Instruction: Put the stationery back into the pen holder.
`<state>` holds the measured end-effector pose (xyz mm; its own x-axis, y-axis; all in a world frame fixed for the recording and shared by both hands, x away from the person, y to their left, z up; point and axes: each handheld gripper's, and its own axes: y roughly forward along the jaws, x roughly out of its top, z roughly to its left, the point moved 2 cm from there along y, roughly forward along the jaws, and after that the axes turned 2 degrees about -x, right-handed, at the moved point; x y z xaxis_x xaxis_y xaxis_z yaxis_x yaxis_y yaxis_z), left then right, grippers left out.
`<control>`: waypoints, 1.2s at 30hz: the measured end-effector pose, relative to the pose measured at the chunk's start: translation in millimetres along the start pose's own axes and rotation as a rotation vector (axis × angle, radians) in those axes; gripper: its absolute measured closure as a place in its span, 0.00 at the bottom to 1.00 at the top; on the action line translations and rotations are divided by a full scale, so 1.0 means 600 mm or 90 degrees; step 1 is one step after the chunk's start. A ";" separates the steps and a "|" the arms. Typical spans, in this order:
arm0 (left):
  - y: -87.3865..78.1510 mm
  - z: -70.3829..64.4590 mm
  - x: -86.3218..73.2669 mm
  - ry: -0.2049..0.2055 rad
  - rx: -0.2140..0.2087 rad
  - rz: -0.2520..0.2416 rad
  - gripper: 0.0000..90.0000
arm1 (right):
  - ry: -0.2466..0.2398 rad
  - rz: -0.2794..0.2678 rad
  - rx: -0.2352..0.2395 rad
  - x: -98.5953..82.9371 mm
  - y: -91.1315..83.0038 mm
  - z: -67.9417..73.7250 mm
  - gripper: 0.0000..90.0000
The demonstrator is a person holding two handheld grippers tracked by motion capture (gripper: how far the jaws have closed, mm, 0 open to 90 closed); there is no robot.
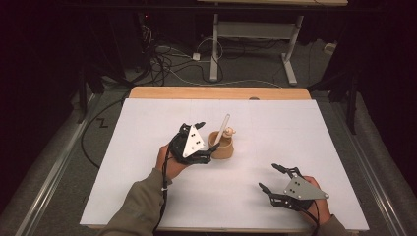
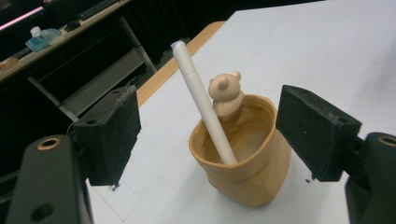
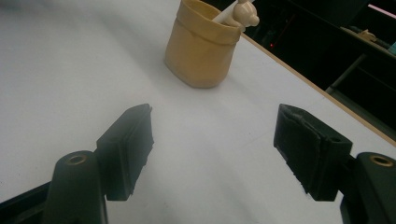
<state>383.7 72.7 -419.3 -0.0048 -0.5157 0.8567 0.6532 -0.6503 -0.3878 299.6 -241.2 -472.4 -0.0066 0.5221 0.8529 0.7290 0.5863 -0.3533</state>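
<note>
A: Tan cup (image 1: pixel 222 146) mid-bench (image 1: pixel 147 196), white pen (image 1: pixel 223 127) already standing in it. High view: left claw (image 1: pixel 209 147) seems right beside the cup, right claw (image 1: pixel 271 178) well apart, near the front edge.

B: Left gripper view?

A: Jaws wide, flanking the cup (image 2: pixel 243 158), gripping nothing; bear figure (image 2: pixel 225 95) on the rim.

B: Right gripper view?

A: Jaws wide, empty; cup (image 3: pixel 203 46) ahead, bare bench between. Grasp left to do.

I find almost nothing to read from where I work. The one sign is a black Z-shaped mark (image 1: pixel 102 123) on the grey floor, left of the table. Whether it is a letter or just tape, I cannot tell. I see no label, brand or number elsewhere.
</note>
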 end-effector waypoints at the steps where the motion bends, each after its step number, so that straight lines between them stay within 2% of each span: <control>1: -0.003 -0.001 -0.001 0.000 -0.001 0.002 0.24 | 0.002 0.000 0.000 0.000 0.000 0.000 0.32; 10: -0.033 -0.015 -0.013 0.015 0.002 -0.001 0.24 | -0.001 -0.002 -0.001 0.001 -0.001 0.001 0.32; 36: -0.100 -0.033 -0.063 0.055 0.039 0.030 0.24 | -0.004 0.000 -0.003 0.003 0.000 0.003 0.32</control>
<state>329.5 119.9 -435.1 -0.0363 -0.5935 0.8040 0.6997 -0.5895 -0.4036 298.6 -239.2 -471.9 -0.0108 0.5259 0.8505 0.7319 0.5837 -0.3516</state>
